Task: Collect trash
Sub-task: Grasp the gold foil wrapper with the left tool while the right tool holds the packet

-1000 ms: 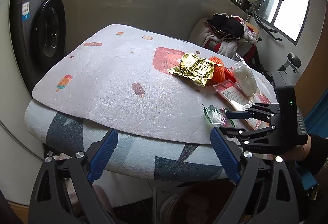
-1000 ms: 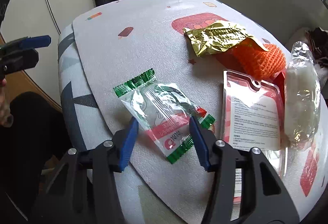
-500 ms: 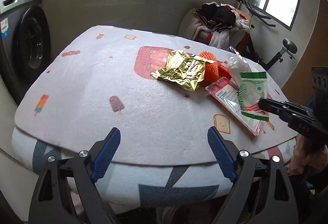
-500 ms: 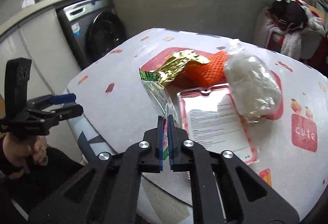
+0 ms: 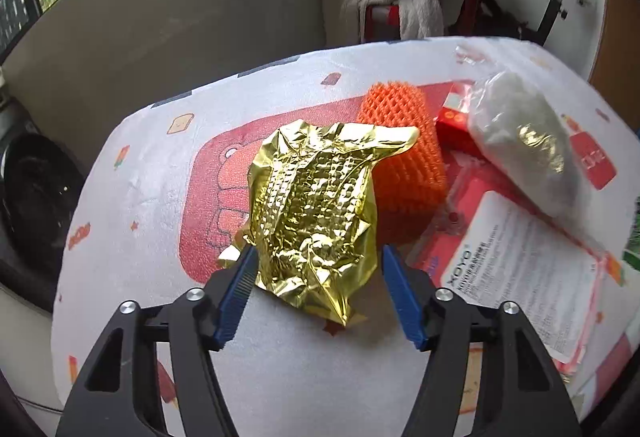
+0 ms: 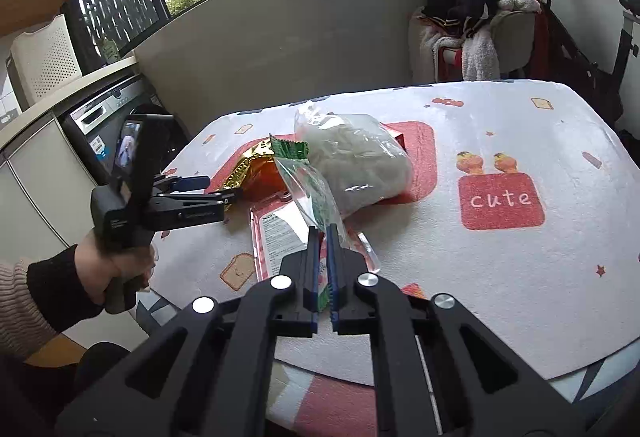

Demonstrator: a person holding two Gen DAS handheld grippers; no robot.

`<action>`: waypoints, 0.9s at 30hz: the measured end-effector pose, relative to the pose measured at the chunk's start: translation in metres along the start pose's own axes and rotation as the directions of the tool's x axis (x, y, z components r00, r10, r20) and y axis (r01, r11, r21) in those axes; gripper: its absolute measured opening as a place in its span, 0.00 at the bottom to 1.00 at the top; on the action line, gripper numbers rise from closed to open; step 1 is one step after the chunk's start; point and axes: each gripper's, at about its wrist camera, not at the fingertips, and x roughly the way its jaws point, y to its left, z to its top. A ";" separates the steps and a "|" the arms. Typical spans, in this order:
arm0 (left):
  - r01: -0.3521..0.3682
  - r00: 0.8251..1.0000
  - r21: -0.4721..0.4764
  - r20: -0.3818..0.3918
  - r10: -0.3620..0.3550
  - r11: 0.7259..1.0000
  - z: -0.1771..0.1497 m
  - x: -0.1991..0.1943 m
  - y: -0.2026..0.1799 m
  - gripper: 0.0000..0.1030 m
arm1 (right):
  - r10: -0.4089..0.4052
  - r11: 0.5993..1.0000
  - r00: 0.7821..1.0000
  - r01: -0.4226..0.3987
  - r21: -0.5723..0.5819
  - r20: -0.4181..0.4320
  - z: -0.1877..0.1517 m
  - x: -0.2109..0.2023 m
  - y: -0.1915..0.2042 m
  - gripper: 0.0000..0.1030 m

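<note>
Right gripper [image 6: 323,237] pinches green wrapper [image 6: 310,185], long axis pointing away.
Left gripper [image 5: 316,269] closing around gold foil [image 5: 316,213], untouched; "cute" [image 6: 501,199] on table [image 6: 520,277].

On the patterned cloth [image 6: 500,269]: one crumpled gold foil wrapper [image 5: 316,213]; one orange foam net sleeve [image 5: 404,141]; one clear bag of white stuff [image 6: 356,161]; one flat red-edged printed packet [image 5: 532,273]; one small red box [image 5: 456,125]; one green-edged clear wrapper [image 6: 312,189]. Grippers: two, left gripper [image 5: 316,293] and right gripper [image 6: 324,265]. Behind: one washing machine [image 6: 104,117]; one heap of clothes [image 6: 472,13].
</note>
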 end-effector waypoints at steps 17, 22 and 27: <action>0.131 0.991 -0.117 0.025 -0.129 0.985 -0.019 -0.053 0.069 0.08 | 0.025 0.999 0.999 -0.024 -0.026 0.027 0.000 -0.022 0.020 0.08; 0.240 0.971 -0.148 0.060 -0.233 0.959 -0.048 -0.099 0.069 0.08 | 0.039 0.998 0.999 -0.037 -0.060 0.038 -0.001 -0.038 0.040 0.08; 0.323 0.946 -0.125 0.086 -0.314 0.938 -0.082 -0.143 0.048 0.08 | 0.041 0.996 0.998 -0.037 -0.082 0.041 -0.010 -0.054 0.055 0.08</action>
